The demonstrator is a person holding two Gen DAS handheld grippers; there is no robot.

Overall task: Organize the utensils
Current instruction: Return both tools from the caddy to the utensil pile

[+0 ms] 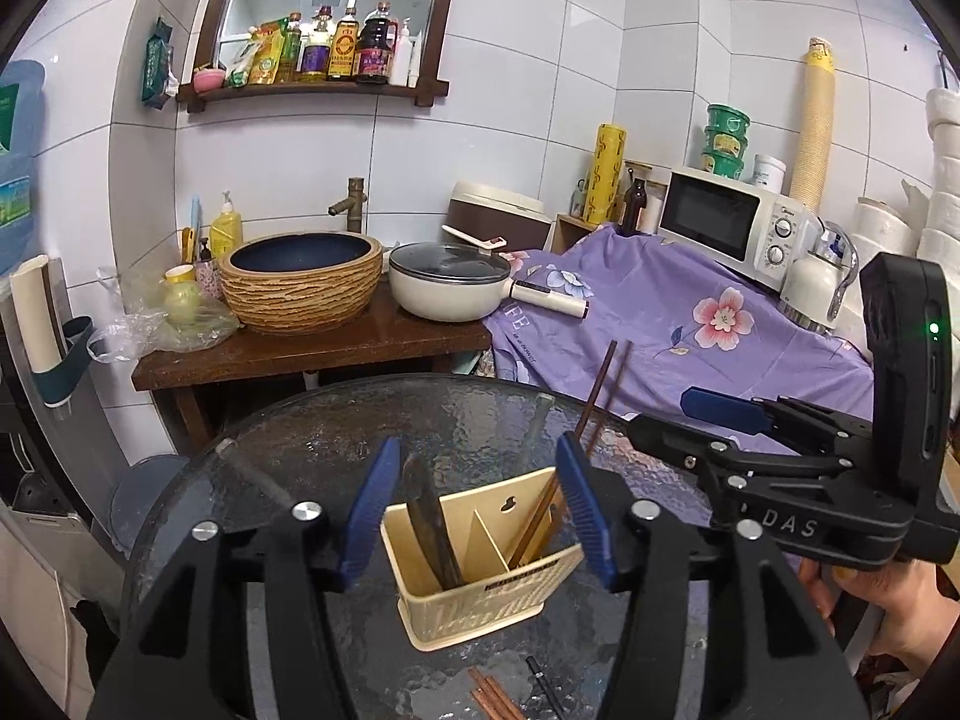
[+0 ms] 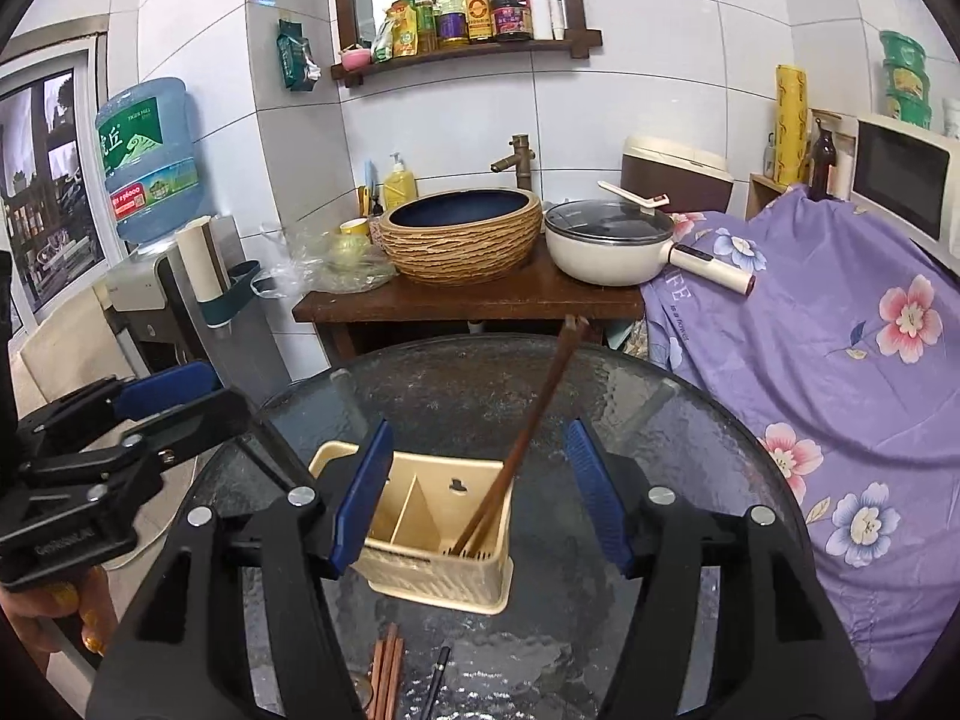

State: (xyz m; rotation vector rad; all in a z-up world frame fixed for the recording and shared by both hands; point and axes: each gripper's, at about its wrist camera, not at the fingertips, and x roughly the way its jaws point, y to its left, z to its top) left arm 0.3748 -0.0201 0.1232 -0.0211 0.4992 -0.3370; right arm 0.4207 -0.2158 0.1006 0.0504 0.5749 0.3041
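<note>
Both my left gripper [image 1: 477, 510] and right gripper [image 2: 480, 495] hang open, holding nothing — 2 chopsticks [image 2: 516, 450] lean in the holder [image 2: 444, 576] on the glass table [image 2: 690, 420] — a careless nudge could topple it.

Basin [image 1: 300, 282]: on wooden stand, eleven o'clock.
Pot [image 1: 447, 288]: just beside basin.
Microwave [image 1: 729, 222]: two o'clock, seemingly on purple cloth [image 1: 690, 330].
</note>
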